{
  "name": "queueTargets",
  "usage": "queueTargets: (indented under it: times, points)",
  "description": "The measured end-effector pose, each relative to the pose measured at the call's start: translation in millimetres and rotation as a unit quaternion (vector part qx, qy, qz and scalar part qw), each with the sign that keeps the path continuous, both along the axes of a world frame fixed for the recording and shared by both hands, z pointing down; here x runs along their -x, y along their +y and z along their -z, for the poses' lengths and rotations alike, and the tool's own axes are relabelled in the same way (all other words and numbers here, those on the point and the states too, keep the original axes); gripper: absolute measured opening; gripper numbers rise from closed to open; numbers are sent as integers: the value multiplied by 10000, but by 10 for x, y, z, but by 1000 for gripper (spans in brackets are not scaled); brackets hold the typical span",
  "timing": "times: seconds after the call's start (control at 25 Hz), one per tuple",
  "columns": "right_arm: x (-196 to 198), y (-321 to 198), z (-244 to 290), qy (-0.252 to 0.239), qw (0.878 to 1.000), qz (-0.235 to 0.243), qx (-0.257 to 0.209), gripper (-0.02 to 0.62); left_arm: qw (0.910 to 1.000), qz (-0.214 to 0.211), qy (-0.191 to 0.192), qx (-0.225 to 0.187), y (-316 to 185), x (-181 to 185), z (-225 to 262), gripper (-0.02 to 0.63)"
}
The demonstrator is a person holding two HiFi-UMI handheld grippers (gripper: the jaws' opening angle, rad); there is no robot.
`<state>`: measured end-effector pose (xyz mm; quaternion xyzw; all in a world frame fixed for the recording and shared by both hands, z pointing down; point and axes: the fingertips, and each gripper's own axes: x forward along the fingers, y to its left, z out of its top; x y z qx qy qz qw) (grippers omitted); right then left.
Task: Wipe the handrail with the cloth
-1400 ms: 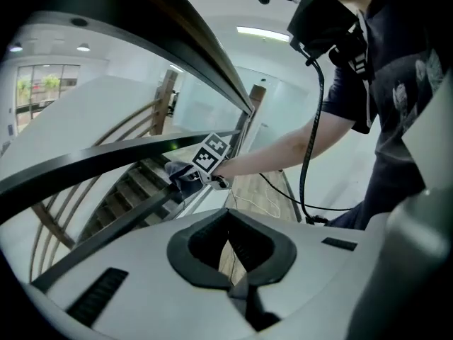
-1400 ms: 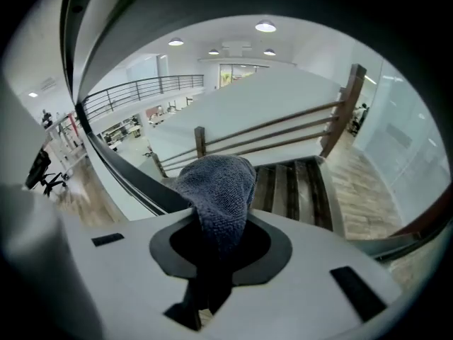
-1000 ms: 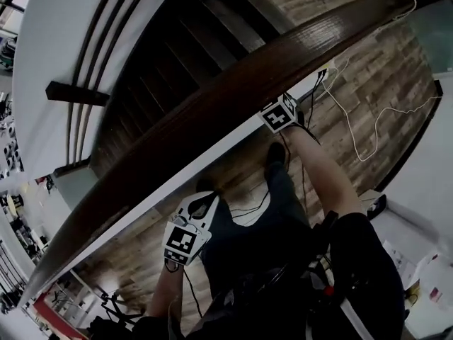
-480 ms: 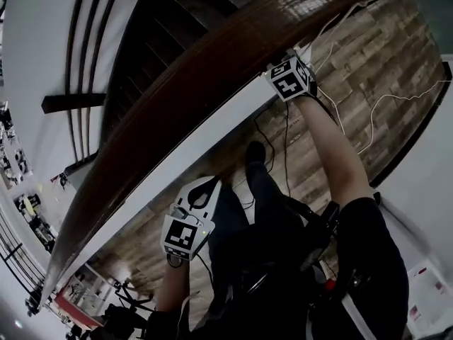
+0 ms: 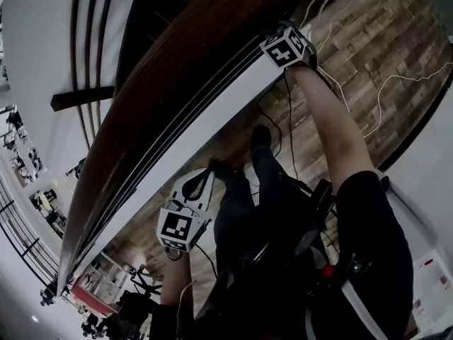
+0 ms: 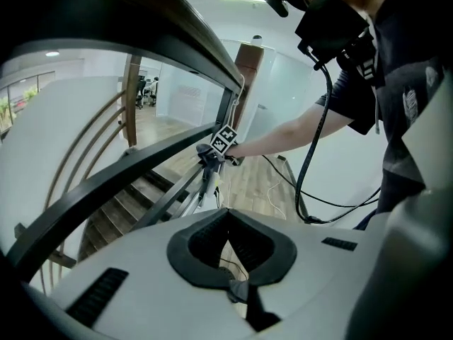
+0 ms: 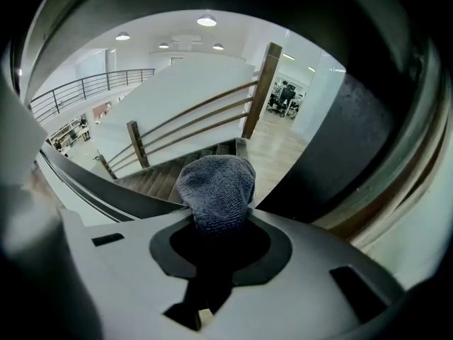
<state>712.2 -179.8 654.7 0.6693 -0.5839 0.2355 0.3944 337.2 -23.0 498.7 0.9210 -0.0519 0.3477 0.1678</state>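
The dark wooden handrail [image 5: 163, 98] runs diagonally from lower left to upper right in the head view. My right gripper [image 5: 285, 48] is at its upper stretch, tight against the rail's near side, with its jaws hidden behind the marker cube. In the right gripper view the jaws are shut on a blue-grey cloth [image 7: 218, 183], which bulges out of the right gripper [image 7: 216, 218], and the rail [image 7: 368, 119] fills the right side. My left gripper [image 5: 197, 186] hangs low, apart from the rail. Its jaws [image 6: 226, 236] are shut with nothing between them.
A white band [image 5: 191, 140] runs under the rail, with dark stair steps [image 5: 152, 9] beyond it. Thin cables [image 5: 386, 83] trail over the wood plank floor by the person's legs. A wooden post [image 7: 260, 91] and more railing stand across the stairwell.
My right gripper has slid further up along the handrail, toward the upper right. The left gripper has stayed low, and the head view has tilted.
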Motion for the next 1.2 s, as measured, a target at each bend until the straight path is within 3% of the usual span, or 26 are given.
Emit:
queueTargets:
  times: [0.12, 0.2, 0.28, 0.4, 0.56, 0.72, 0.92, 1.04, 1.2]
  points:
    - [130, 22, 240, 86, 9997, 13, -211, 60, 9998, -3, 82, -198, -24, 40, 168, 8]
    - [466, 88, 490, -387, 9980, 78, -484, 61, 9993, 37, 210, -291, -54, 85, 287, 8]
    - [1025, 301, 652, -850, 9944, 470, -425, 61, 9987, 56, 293, -415, -62, 173, 377, 8]
    - [2051, 724, 908, -1196, 9820, 1447, -190, 61, 9966, 121, 533, -617, -51, 421, 580, 8]
    - [3330, 977, 1637, -1890, 9549, 2153, -777, 61, 9882, 573, 1211, -745, -133, 839, 1109, 8]
    - [4068, 866, 2463, -2332, 9282, 2445, -1559, 60, 9736, 562, 1891, -1151, -273, 1196, 1692, 8]
    - [4991, 1026, 3265, -2900, 8898, 2837, -2088, 60, 9594, 564, 2393, -1386, -217, 1866, 2173, 8]
    - [5296, 1233, 3585, -3647, 8574, 2768, -2351, 61, 9562, 726, 2456, -1419, -136, 2206, 2260, 8]
    - [5381, 1534, 3832, -4083, 8351, 2585, -2627, 61, 9510, 783, 2580, -1512, 20, 2485, 2349, 8]
